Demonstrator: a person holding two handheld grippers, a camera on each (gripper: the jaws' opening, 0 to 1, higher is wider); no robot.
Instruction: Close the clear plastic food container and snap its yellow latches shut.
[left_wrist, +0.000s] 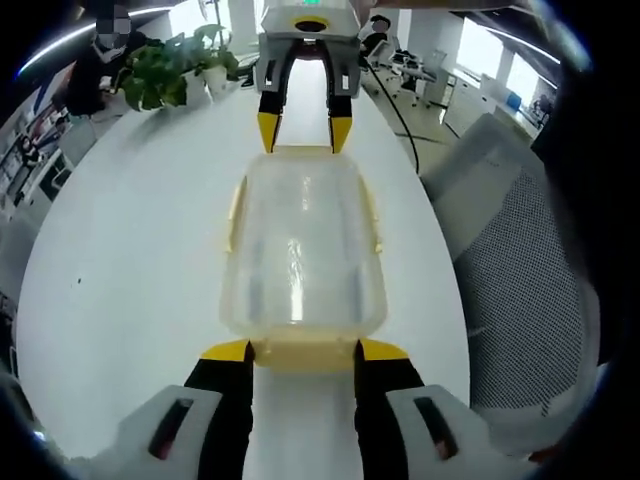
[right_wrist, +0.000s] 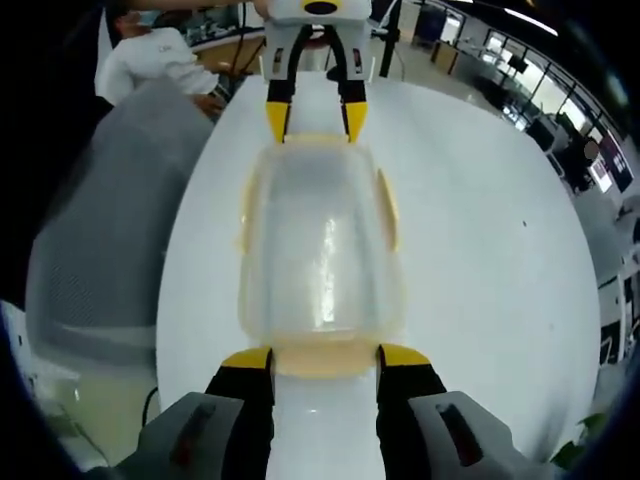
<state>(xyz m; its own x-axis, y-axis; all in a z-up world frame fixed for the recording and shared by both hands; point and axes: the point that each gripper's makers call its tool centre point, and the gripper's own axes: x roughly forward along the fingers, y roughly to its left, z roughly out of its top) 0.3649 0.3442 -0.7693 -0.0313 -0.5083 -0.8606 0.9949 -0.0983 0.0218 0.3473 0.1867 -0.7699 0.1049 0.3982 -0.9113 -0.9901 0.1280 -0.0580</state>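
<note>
A clear plastic food container (left_wrist: 303, 245) (right_wrist: 322, 250) with its lid on lies lengthwise on the white table (left_wrist: 130, 250) (right_wrist: 480, 220). Yellow latches run along its long sides (left_wrist: 374, 215) (right_wrist: 388, 205), and they look folded down. My left gripper (left_wrist: 305, 350) (right_wrist: 314, 120) stands open at one short end, its yellow tips on either side of the yellow end latch (left_wrist: 305, 358). At the opposite short end my right gripper (right_wrist: 325, 358) (left_wrist: 303, 135) is open too, flanking the end latch (right_wrist: 325, 360) there. Whether the tips touch the latches I cannot tell.
A potted plant (left_wrist: 165, 70) stands at the table's far left in the left gripper view. A grey mesh chair (left_wrist: 520, 230) (right_wrist: 110, 200) sits beside the table's edge. A black cable (left_wrist: 400, 110) runs along that edge. A person in white (right_wrist: 150, 55) sits behind the chair.
</note>
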